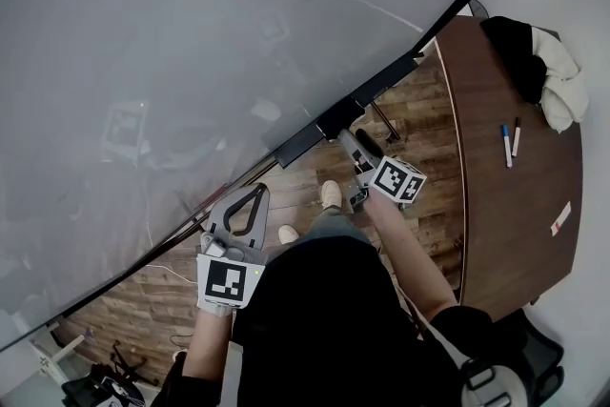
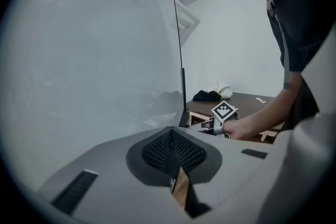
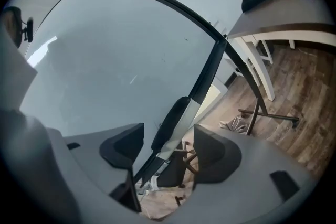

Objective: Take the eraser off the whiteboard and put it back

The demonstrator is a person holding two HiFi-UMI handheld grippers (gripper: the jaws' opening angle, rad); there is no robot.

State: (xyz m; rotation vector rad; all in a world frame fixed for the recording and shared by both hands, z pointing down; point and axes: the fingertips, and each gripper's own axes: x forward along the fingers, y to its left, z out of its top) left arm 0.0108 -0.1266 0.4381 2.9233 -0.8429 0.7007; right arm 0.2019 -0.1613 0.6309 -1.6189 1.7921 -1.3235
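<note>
Head view: whiteboard point(image 1: 191, 62) fills the upper left, and its bottom rail point(image 1: 400, 71) runs diagonally. A dark block on the rail, likely the eraser point(image 1: 319, 133), sits just ahead of the right tongs point(image 1: 351, 143). The left tongs point(image 1: 250, 195) are lower along the board edge, well apart from the eraser. A brown tabletop point(image 1: 505, 234) on the right carries two markers point(image 1: 506, 146) and a black-and-white cloth bundle point(image 1: 543, 62), with wood floor point(image 1: 419, 119) below. Left gripper view: the jaws are pressed together with nothing between them, only a sliver of floor showing through. The board is on the left and the other tongs are far off by the tabletop. Right gripper view: the jaws are spread wide. The eraser lies in line between them, long and narrow with a dark back and a paler felt face, sitting against the board's lower frame. The pads aren't pressing on it, so it's not held. Handling guess: it's light, with a stiff plastic back and a soft felt side that gives. It may be held to the board by a magnet or just resting on the rail, can't tell. Best hold is across the hard long sides at mid-length, not on the felt. It could skid on the slick board if nudged.
</note>
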